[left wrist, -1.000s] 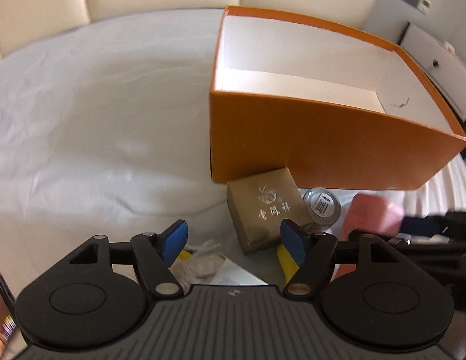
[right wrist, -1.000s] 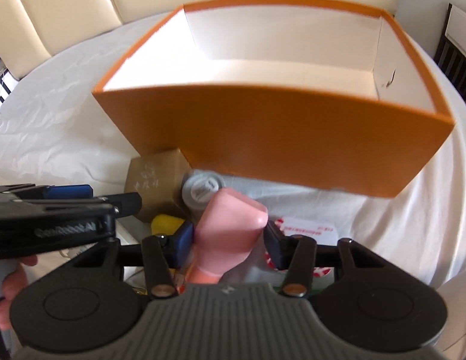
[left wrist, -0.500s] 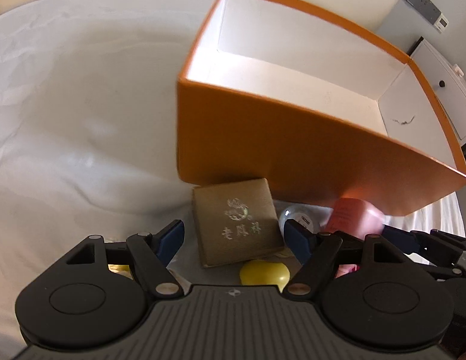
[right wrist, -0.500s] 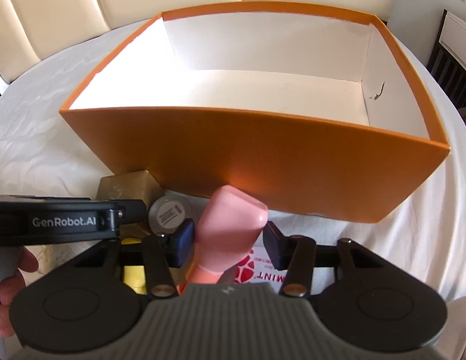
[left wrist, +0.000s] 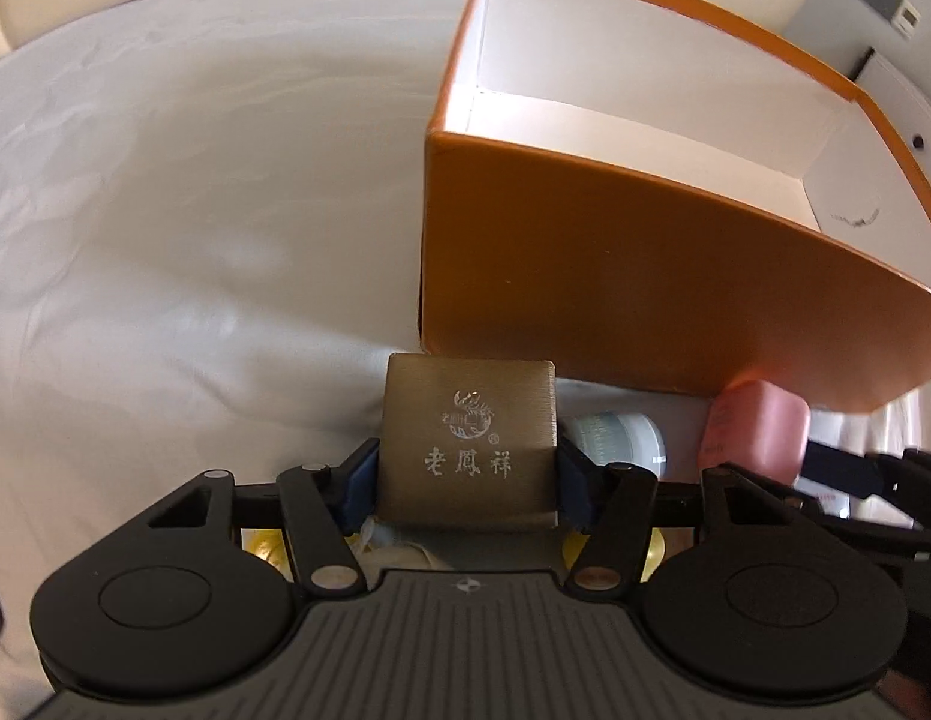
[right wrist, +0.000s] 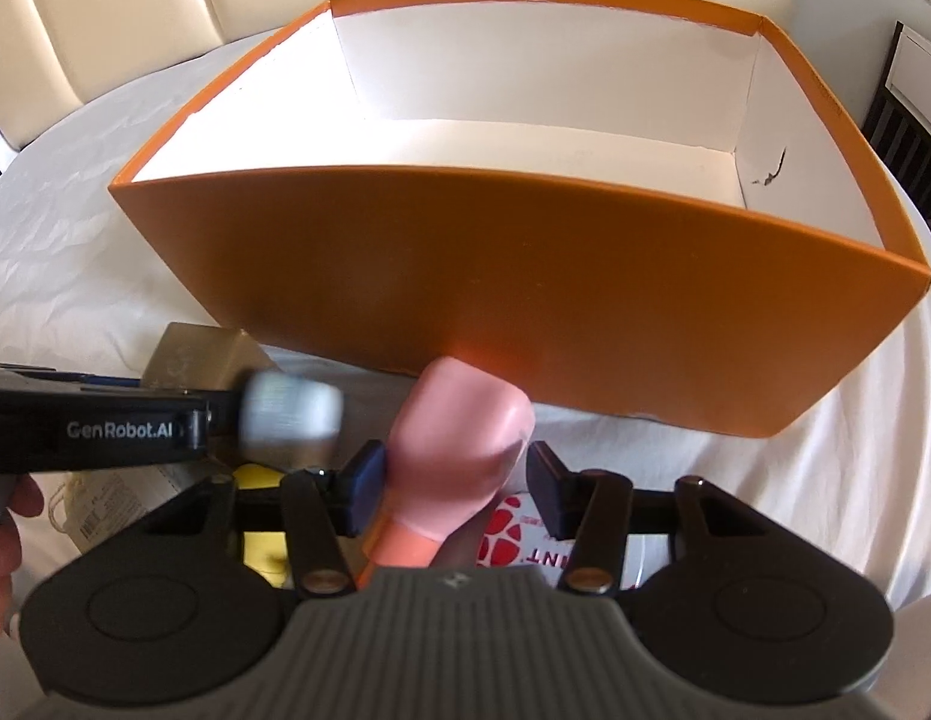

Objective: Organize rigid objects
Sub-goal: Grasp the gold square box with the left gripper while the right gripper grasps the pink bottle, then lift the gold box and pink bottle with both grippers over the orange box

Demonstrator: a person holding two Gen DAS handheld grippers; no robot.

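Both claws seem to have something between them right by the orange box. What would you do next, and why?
Probably finish closing the left gripper on the gold box, then lift it. Its jaws are closing with both pads flanking the box, and the orange box behind stands empty. The right gripper already has the pink bottle.

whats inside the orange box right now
The orange box shows only bare white walls and the far part of its floor, with a small dark mark on the right wall. Its near wall hides the floor strip just behind it.
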